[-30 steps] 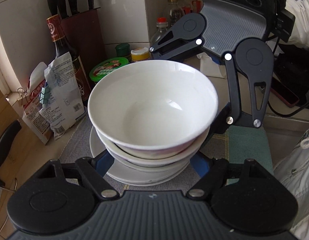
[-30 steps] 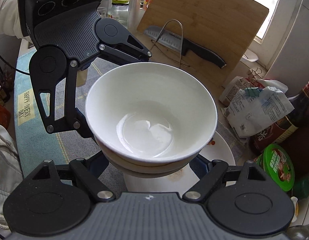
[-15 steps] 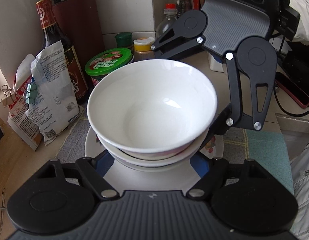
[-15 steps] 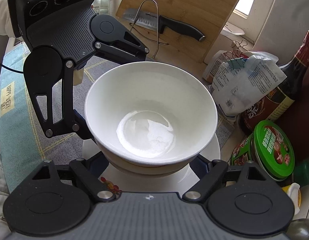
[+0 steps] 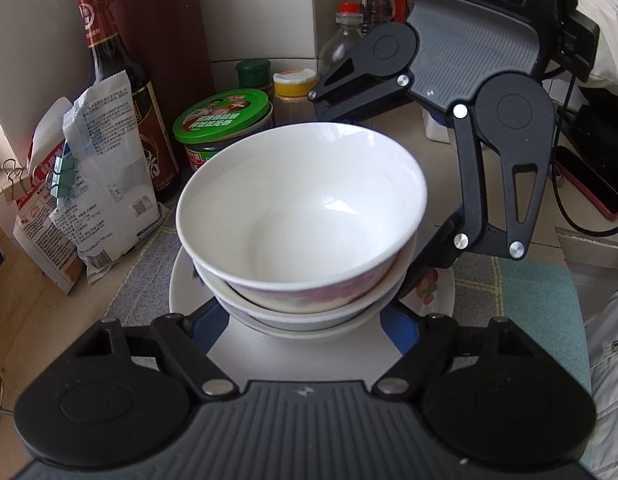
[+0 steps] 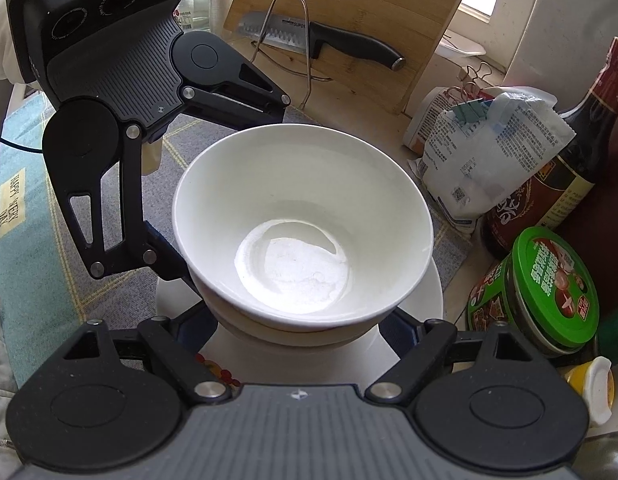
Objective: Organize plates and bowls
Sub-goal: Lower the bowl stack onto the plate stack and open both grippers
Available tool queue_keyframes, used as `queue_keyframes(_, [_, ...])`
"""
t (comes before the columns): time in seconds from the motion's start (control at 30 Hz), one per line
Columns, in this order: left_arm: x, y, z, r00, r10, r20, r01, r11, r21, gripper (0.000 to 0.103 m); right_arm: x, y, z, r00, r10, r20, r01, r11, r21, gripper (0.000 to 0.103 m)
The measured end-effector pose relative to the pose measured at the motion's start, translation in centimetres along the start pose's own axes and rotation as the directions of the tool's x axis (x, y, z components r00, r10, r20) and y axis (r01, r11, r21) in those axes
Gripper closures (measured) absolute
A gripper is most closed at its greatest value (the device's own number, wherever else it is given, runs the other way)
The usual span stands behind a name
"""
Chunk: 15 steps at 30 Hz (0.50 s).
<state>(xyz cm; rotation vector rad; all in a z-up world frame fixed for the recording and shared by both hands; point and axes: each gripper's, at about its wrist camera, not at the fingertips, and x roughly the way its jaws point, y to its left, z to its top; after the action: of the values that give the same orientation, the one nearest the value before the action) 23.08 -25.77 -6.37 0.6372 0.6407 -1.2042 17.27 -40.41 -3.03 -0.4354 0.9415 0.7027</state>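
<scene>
Two tools (image 5: 305,320) (image 6: 305,322) — both half-open around bowls (image 5: 305,216).

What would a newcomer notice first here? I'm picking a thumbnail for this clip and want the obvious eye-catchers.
The eye lands on the stack of white bowls at the centre, nested on a white plate over a grey mat. Next come the two black grippers facing each other across it, the left gripper and the right gripper, each with fingers on both sides of the stack's base. To one side crowd a green-lidded jar and a dark sauce bottle.
</scene>
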Motion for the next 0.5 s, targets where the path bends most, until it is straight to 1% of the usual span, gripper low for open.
queue_keyframes(0.03, [-0.1, -0.1, 0.0, 1.0, 0.01, 0.003, -0.01, 1.0, 0.005, 0.019, 0.0, 0.0, 0.0, 1.0, 0.0, 0.002, 0.0, 1.0, 0.003, 0.012])
queue_keyframes(0.07, [-0.1, -0.3, 0.0, 1.0, 0.024, 0.005, -0.025, 1.0, 0.008, 0.016, -0.1, 0.0, -0.1, 1.0, 0.003, 0.01, -0.004, 1.0, 0.009, 0.009])
queue_keyframes(0.1, [-0.3, -0.4, 0.0, 0.999, 0.041, 0.01, -0.041, 0.999, 0.006, 0.014, -0.3, 0.0, -0.1, 1.0, 0.003, 0.019, -0.004, 1.0, 0.015, 0.003])
queue_keyframes(0.13, [-0.5, -0.5, -0.1, 0.998, 0.053, 0.018, -0.053, 0.999, 0.001, 0.013, -0.5, 0.0, -0.1, 0.999, 0.002, 0.032, -0.003, 1.0, 0.023, 0.001])
queue_keyframes(0.2, [-1.4, -0.7, -0.2, 0.996, 0.078, 0.042, -0.077, 0.997, -0.019, 0.009, -0.9, 0.0, -0.3, 0.998, 0.004, 0.055, -0.007, 0.999, 0.041, 0.0])
queue_keyframes(0.3, [-3.0, -0.9, -0.8, 0.988, 0.13, 0.084, -0.123, 0.989, -0.079, 0.006, -1.1, -0.1, -0.7, 0.999, -0.008, 0.052, 0.004, 0.998, 0.067, 0.0])
queue_keyframes(0.37, [-4.2, -1.2, -1.3, 0.98, 0.161, 0.115, -0.145, 0.98, -0.136, 0.006, -1.5, 0.1, -0.9, 0.998, -0.021, 0.053, 0.016, 0.996, 0.087, 0.0])
queue_keyframes(0.43, [-5.8, -1.7, -2.0, 0.968, 0.193, 0.161, -0.159, 0.967, -0.201, 0.005, -2.2, 0.6, -1.0, 0.998, -0.039, 0.057, 0.034, 0.995, 0.094, 0.0])
queue_keyframes(0.5, [-7.6, -2.3, -2.6, 0.949, 0.243, 0.203, -0.184, 0.945, -0.271, 0.001, -3.1, 1.3, -1.0, 0.994, -0.08, 0.069, 0.072, 0.991, 0.108, 0.0])
